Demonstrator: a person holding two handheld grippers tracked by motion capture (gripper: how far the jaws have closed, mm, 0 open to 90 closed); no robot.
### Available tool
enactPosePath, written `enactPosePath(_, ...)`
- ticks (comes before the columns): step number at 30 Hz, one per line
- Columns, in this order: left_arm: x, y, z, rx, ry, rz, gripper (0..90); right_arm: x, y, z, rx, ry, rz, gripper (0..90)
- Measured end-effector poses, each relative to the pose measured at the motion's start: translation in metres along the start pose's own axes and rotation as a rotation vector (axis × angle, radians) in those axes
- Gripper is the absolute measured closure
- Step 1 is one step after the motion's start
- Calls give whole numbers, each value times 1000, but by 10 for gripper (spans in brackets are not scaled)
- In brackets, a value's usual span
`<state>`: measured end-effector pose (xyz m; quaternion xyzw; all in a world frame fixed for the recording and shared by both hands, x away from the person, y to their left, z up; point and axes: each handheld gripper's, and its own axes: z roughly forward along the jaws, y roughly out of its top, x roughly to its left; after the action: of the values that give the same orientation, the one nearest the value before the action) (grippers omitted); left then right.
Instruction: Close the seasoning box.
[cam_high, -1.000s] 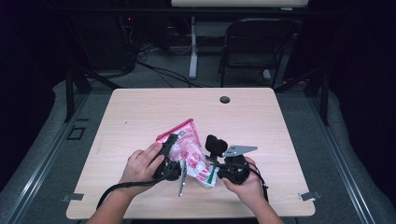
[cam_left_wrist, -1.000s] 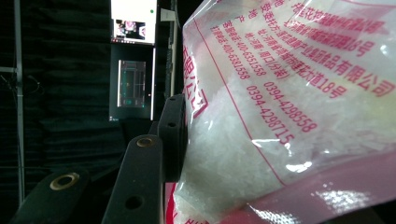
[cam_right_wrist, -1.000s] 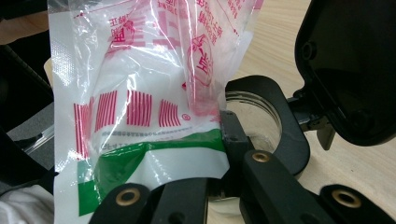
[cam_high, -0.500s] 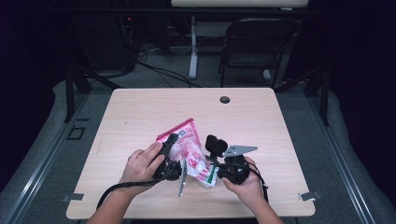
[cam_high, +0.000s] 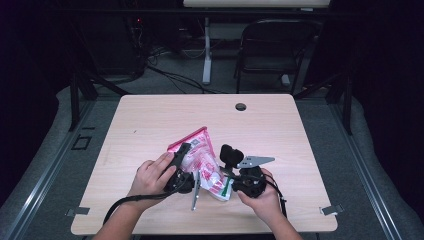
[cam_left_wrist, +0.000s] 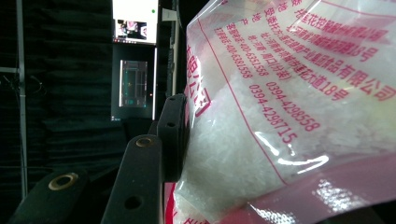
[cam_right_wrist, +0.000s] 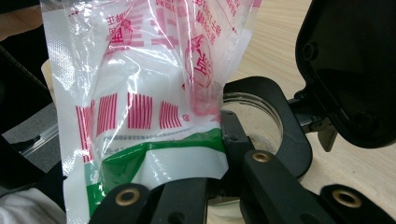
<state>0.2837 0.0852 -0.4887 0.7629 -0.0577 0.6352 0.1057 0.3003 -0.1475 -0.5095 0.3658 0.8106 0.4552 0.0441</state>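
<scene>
**Bag of white grains pinned between two grippers at the near table edge**

The plastic bag (cam_high: 202, 162), printed in pink with a green band at one end, lies near the front of the wooden table (cam_high: 280, 125). The left gripper (cam_high: 181, 165) has its jaws partly closed on the bag's side; in the left gripper view the film (cam_left_wrist: 289, 116) presses against one jaw. The right gripper (cam_high: 231, 175) is clamped tight on the bag's green-banded end (cam_right_wrist: 154, 163). Beside it sits a round black-rimmed container (cam_right_wrist: 261, 121) with its black lid (cam_right_wrist: 350, 70) swung open. A cable hole (cam_high: 240, 106) lies well beyond, and a chair (cam_high: 272, 50) stands behind the table.
</scene>
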Motion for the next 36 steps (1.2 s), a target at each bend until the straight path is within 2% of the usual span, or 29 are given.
enactPosePath(36, 0, 0, -2, -2, 5, 5, 648, 0, -1, 4, -6, -1, 7, 896)
